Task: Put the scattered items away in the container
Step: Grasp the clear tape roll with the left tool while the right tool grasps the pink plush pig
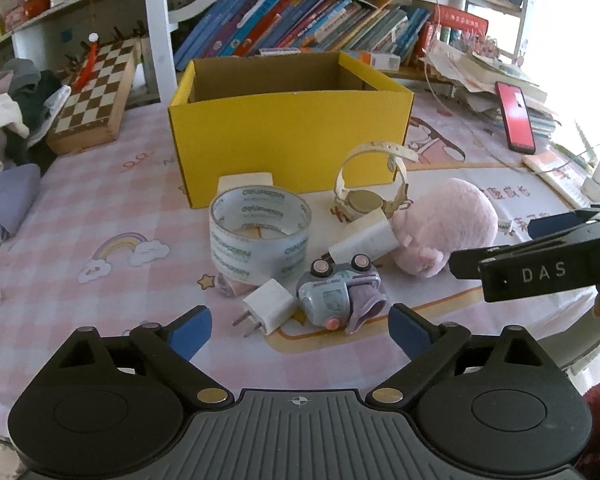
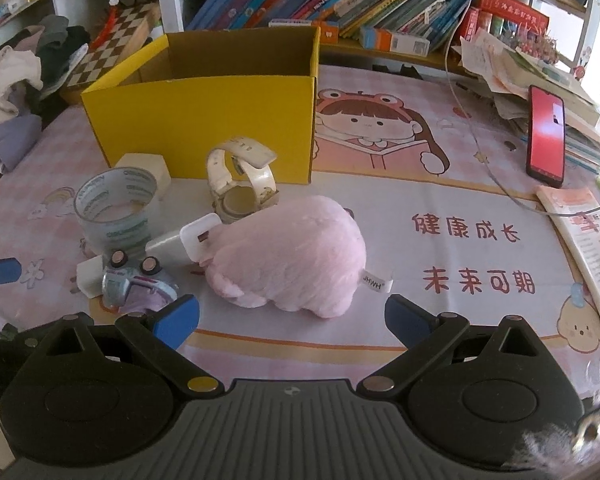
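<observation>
Hovering wide-jawed, holding nothing: left gripper [image 1: 300,330] before toy car [image 1: 336,294], right gripper [image 2: 292,322] before pink plush [image 2: 288,256].

Right hand-held gripper [image 1: 540,276]: "DAS"
Plush toy tag [image 2: 376,282]: "JHWH"
Tabletop mat [image 2: 472,256]: "健康成长", "未来可期", ahead-right of the right hand-held gripper

We cannot see the yellow box's [image 1: 288,136] floor beyond our left gripper [image 1: 300,330]; a cream block [image 1: 246,181] hides behind the tape roll [image 1: 260,236].
</observation>
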`<state>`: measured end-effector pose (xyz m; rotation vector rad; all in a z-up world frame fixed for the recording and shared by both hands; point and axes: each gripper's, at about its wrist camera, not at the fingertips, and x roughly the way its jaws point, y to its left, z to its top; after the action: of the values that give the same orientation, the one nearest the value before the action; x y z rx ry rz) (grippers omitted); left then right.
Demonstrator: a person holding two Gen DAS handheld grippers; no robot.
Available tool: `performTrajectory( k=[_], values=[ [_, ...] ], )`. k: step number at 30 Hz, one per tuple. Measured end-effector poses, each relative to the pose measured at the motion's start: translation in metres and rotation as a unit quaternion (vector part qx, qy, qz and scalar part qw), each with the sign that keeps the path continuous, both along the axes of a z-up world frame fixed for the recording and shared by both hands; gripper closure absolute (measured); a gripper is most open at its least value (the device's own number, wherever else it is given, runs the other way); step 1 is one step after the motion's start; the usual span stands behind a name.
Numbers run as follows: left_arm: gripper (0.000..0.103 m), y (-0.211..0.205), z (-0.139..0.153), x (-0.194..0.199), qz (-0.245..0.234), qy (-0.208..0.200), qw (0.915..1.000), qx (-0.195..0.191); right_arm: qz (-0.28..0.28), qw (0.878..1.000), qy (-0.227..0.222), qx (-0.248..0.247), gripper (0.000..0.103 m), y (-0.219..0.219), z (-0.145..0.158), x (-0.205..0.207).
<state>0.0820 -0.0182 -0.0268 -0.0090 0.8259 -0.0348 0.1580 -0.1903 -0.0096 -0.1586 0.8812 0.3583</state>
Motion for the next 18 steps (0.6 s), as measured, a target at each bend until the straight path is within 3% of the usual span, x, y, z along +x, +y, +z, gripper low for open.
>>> performTrajectory(
  k=[4, 9, 18],
  values=[
    [0.008, -0.001, -0.004, 0.007, -0.002, 0.006, 1.0000, 0.005, 0.003, 1.000, 0.010, -0.001, 0.002, 0.002, -0.004, 0.010],
    [0.017, -0.004, -0.007, 0.014, -0.011, 0.007, 0.9997, 0.022, 0.006, 1.000, 0.021, -0.004, 0.002, 0.006, -0.010, 0.021],
    [0.019, 0.015, 0.000, 0.031, 0.041, -0.021, 0.9989, 0.008, 0.013, 0.999, 0.033, -0.005, 0.002, 0.009, -0.016, 0.037]
  ],
)
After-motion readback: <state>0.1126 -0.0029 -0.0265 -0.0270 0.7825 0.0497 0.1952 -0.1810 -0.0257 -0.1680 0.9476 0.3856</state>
